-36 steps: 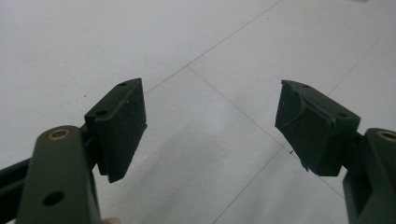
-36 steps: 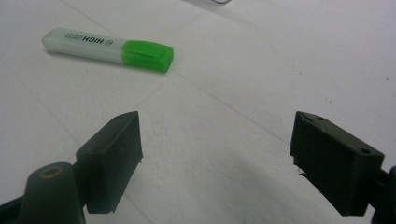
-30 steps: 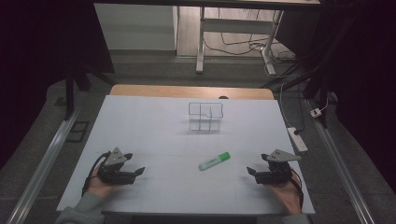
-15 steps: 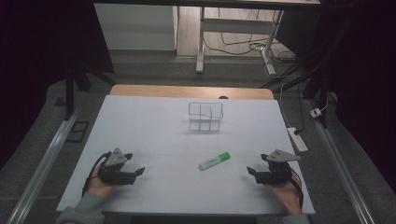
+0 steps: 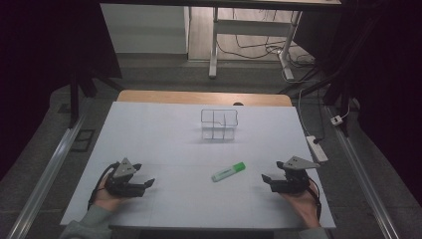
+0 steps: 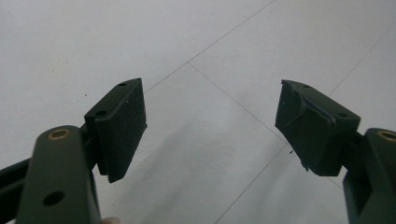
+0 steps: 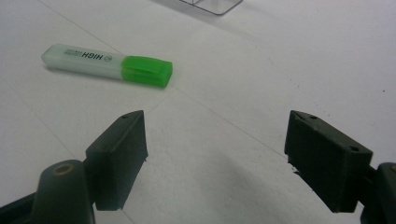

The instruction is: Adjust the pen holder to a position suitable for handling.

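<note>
Both grippers are showing matte black bodies: the left gripper [image 5: 147, 183] and right gripper [image 5: 265, 178] are each carrying a grey three-cornered plate, brass-ringed pivots, screw-holed pads and a black cable.

This looks like a lab or test room set up for recording. A white-covered table [image 5: 164, 134] stands on grey carpet, metal rails [image 5: 47, 172] run along both sides, loose cables [image 5: 259, 47] and a power strip [image 5: 317, 148] lie at one to three o'clock, and dark curtains [image 5: 45, 45] enclose it.
</note>
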